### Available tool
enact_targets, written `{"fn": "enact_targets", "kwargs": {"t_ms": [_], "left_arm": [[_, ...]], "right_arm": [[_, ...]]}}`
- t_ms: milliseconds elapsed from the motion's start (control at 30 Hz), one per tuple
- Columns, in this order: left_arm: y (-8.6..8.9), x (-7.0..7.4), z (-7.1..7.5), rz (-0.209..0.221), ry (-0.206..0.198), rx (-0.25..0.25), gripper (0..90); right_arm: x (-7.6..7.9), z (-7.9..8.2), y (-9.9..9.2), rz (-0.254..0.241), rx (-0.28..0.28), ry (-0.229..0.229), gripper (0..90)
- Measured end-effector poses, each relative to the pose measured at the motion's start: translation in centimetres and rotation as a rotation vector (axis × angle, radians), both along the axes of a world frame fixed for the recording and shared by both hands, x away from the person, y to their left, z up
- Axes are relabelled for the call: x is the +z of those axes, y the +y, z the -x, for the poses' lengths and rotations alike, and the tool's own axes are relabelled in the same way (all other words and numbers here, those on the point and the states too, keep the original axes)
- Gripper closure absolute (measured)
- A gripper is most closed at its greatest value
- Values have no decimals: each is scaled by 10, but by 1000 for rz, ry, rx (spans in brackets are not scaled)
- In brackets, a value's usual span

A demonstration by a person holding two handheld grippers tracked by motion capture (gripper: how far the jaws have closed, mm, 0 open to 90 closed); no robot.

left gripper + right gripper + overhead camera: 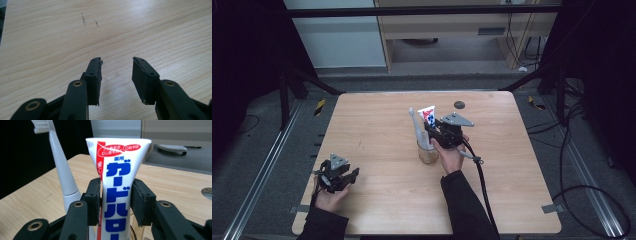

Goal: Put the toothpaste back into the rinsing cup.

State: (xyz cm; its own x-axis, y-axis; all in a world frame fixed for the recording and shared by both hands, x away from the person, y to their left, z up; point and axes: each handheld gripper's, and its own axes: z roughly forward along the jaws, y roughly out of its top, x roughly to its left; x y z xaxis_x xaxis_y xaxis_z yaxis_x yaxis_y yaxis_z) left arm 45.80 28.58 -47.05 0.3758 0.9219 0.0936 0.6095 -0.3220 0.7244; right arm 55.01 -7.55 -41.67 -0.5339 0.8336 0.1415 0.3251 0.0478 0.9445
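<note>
A clear cup (428, 152) stands mid-table. In it stand a white toothbrush (416, 127) (62, 175), head up, and a white toothpaste tube (427, 114) (117, 170) with blue and red print. My right gripper (430, 127) (116, 187) reaches in from the right with the tube between its jaws. The left pad lies against the tube, the right pad stands a sliver off it, and the tube rests upright in the cup. Near the table's front left corner my left gripper (353, 173) (117, 61) lies low over bare wood, open with nothing between its jaws.
A small dark disc (459, 104) (207, 192) lies on the wooden table (377, 125) behind the cup to the right. The right gripper's cable (482, 185) trails toward the front edge. Dark frame rails and floor cables surround the table.
</note>
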Motion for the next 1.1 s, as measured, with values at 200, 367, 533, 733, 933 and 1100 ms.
{"fn": "enact_targets", "kwargs": {"t_ms": [200,367,533,733,933,1100], "left_arm": [[-1,0,0,-2,0,-2,587],[0,0,0,-1,0,0,587],[0,0,0,0,0,0,587],[-1,0,0,-1,-1,-3,588],[-1,0,0,-2,2,-3,588],[-1,0,1,-1,4,-5,586]], "right_arm": [[6,5,-7,38,14,30,661],[3,7,-6,60,28,33,680],[1,9,-4,93,42,43,672],[-4,11,-5,162,64,106,621],[-5,16,-12,184,48,98,526],[8,24,-23,146,58,84,380]]}}
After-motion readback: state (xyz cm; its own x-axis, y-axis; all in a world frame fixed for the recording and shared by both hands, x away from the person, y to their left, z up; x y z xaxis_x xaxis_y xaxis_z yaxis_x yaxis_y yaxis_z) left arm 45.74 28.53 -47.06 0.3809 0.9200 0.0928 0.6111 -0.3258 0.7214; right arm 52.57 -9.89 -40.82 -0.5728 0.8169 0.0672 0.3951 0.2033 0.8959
